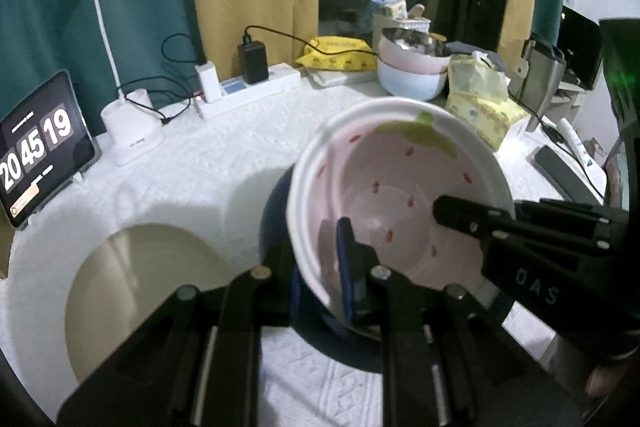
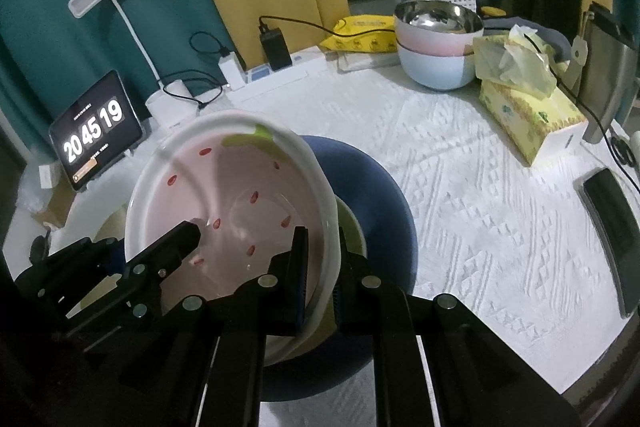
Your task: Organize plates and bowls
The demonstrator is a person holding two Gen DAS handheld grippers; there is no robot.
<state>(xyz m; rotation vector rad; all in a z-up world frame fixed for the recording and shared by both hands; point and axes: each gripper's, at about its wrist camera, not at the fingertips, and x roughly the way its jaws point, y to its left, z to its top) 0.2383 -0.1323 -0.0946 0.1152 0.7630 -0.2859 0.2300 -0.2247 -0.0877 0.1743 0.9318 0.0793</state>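
2 grippers' fingers pinch opposite rims of the strawberry bowl [image 1: 396, 195], tilted above the blue plate [image 2: 384, 195]: left gripper [image 1: 320, 267], right gripper [image 2: 320, 267]. Glazed, stiff, breakable and likely slippery; rim grips suit it. Only the left view shows the beige plate [image 1: 148, 291] clearly on the table [image 2: 460, 167].

Both grippers are matte black, with silver round screws along their linkages. The left gripper [image 1: 320, 259] has blue finger pads [image 1: 345, 267]. The right gripper [image 2: 320, 267] bears pale "DAS" lettering.
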